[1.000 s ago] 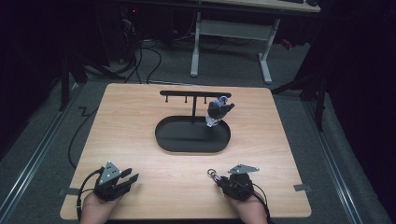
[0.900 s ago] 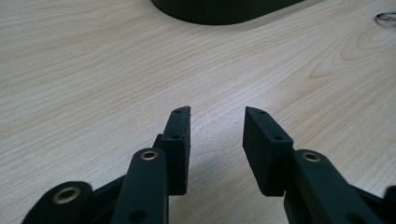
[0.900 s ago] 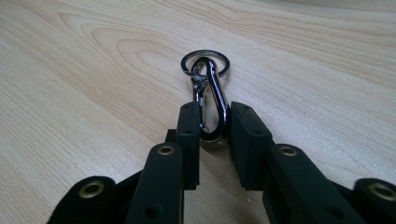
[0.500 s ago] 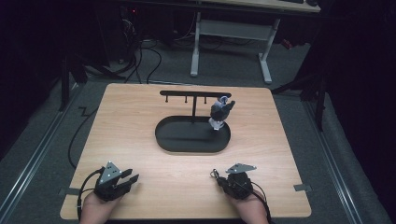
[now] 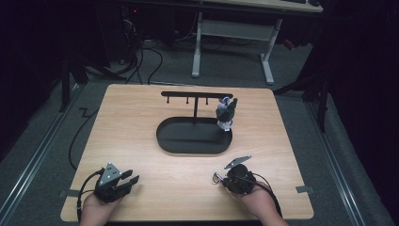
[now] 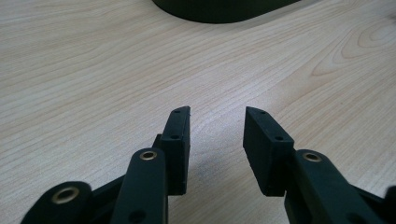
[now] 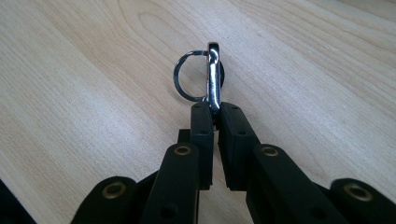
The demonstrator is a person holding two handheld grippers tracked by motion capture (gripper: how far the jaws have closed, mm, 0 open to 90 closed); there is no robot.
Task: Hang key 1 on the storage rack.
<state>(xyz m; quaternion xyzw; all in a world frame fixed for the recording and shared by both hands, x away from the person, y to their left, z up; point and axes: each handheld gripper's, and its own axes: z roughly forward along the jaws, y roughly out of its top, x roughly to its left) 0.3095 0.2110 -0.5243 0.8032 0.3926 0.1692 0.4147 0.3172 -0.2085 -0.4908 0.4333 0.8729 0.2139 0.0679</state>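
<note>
While left gripper (image 6: 217, 122) gapes empty, right gripper (image 7: 214, 108) pinches key ring clasp (image 7: 213, 77).

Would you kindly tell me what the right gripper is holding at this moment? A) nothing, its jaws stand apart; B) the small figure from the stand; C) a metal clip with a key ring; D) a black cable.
C: in the right gripper view the right gripper has its jaws closed on a silvery metal clip with a key ring, above the wooden table.
</note>
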